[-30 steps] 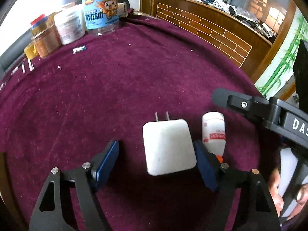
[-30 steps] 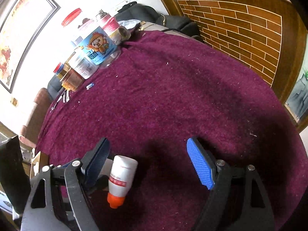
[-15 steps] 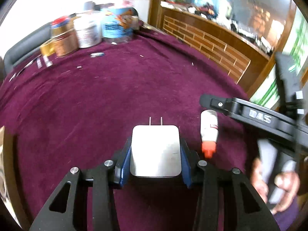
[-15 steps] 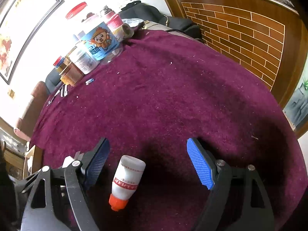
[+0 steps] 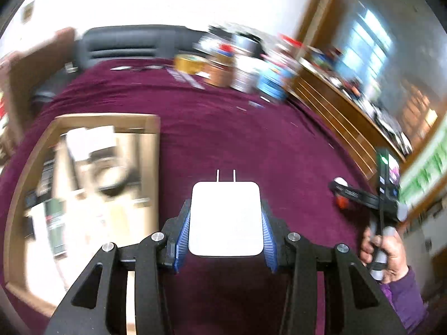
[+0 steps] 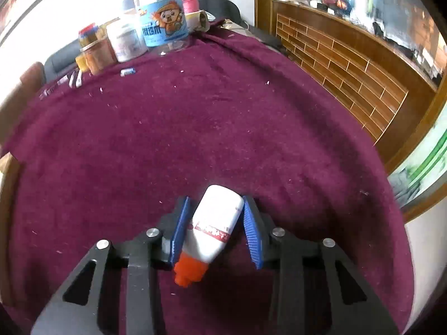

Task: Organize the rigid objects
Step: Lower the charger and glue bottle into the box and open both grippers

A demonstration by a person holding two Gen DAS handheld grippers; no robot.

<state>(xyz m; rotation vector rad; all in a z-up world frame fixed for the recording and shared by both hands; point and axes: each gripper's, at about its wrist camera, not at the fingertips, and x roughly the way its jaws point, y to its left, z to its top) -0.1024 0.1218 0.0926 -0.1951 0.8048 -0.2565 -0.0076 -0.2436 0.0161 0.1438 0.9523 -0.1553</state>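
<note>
Left gripper [image 5: 226, 223] clamped on a white wall charger [image 5: 225, 219], prongs forward, above maroon tablecloth [image 5: 237, 128], beside an open cardboard box [image 5: 152, 128] of blurred items. Right gripper [image 6: 215, 230] closing around a white glue bottle [image 6: 215, 223] with orange cap, lying tilted on the cloth. Jars [image 6: 164, 23] at far edge.

Round table [image 6: 223, 128] covered with dark maroon pile cloth, flecked with pale lint. At far edge: row of jars and tubs [image 6: 134, 39], including clear plastic tub with blue cartoon label [image 6: 163, 26] and white-labelled tub [image 6: 125, 42]. Just in front of row: small silver-and-blue battery [image 6: 127, 71], lying flat. At left side: open shallow cardboard box [image 5: 152, 150], contents blurred. At near edge: white squeeze bottle with orange cap [image 6: 212, 229], resting on cloth.
</note>
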